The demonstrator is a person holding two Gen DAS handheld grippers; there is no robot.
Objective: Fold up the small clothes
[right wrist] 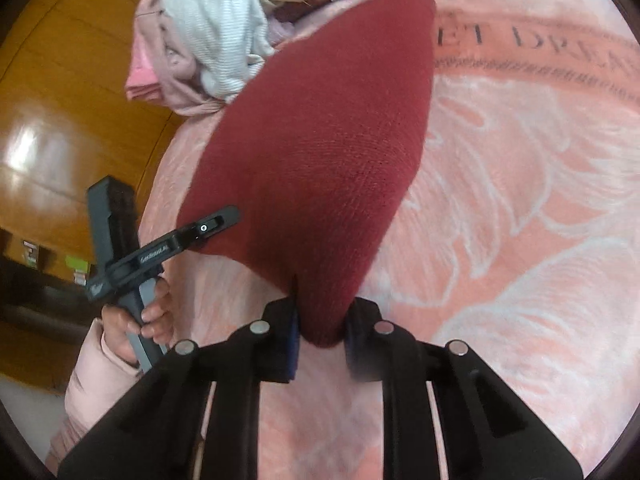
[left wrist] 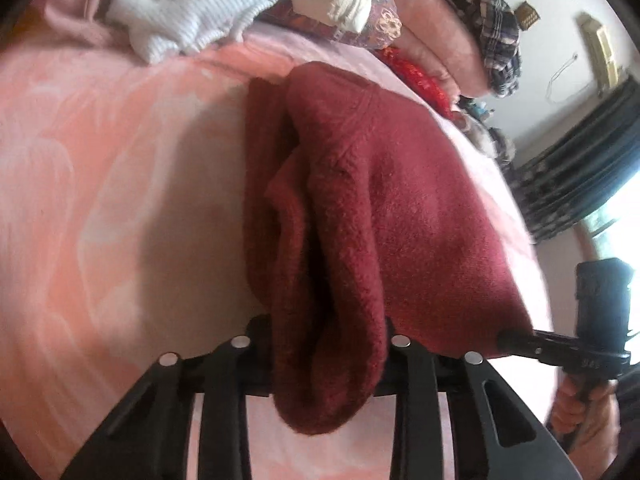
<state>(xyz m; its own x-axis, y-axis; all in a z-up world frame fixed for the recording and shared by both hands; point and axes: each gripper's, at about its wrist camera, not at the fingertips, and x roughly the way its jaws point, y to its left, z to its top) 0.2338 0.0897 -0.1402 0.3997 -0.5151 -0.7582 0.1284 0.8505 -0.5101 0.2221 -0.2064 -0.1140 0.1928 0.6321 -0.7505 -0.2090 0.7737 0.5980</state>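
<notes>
A dark red knitted garment (left wrist: 400, 200) hangs doubled over above the pink blanket (left wrist: 100, 200), stretched between both grippers. My left gripper (left wrist: 328, 344) is shut on a thick bunched fold of it at the bottom of the left wrist view. At the right edge of that view, my right gripper (left wrist: 508, 338) pinches the cloth's other lower corner, with a hand on its handle. In the right wrist view the red garment (right wrist: 320, 140) narrows to a corner clamped between the right gripper's (right wrist: 322, 336) pads. The left gripper (right wrist: 224, 218) bites its left corner.
A heap of white, striped and pink clothes (right wrist: 216, 28) lies at the bed's far end. Folded pink bedding (left wrist: 440, 40) with a plaid cloth (left wrist: 488, 28) is stacked at the back. Yellow wooden boards (right wrist: 60, 100) lie left of the bed. Dark curtains (left wrist: 580, 168) hang by a window.
</notes>
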